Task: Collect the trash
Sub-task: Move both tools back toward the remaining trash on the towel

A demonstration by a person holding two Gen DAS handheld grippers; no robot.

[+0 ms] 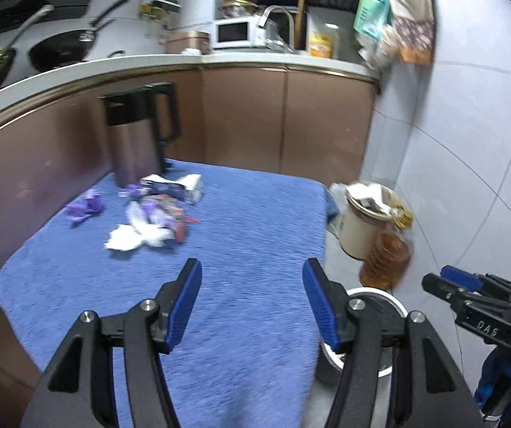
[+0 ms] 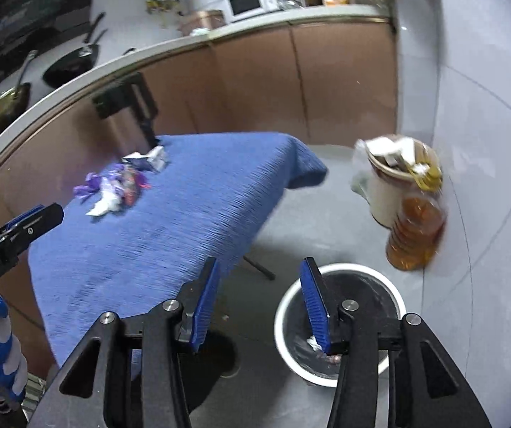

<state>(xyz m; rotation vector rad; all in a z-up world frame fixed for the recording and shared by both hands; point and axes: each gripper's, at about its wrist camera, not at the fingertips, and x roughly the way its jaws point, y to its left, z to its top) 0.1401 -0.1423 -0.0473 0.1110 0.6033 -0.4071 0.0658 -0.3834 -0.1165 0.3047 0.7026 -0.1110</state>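
A pile of trash lies on the blue-clothed table (image 1: 248, 249): a white crumpled tissue (image 1: 127, 237), purple wrappers (image 1: 84, 208) and a torn white carton (image 1: 177, 185). The pile also shows in the right wrist view (image 2: 113, 187). A white-rimmed bin with a black liner (image 2: 341, 314) stands on the floor right of the table, with a few scraps inside. My left gripper (image 1: 252, 285) is open and empty above the table's near part. My right gripper (image 2: 259, 292) is open and empty above the floor, beside the bin.
A brown electric kettle (image 1: 138, 132) stands at the table's far corner. A cream pail full of rubbish (image 2: 394, 182) and an amber oil bottle (image 2: 416, 235) stand by the tiled wall. Brown cabinets and a worktop with pans (image 1: 63, 48) lie behind.
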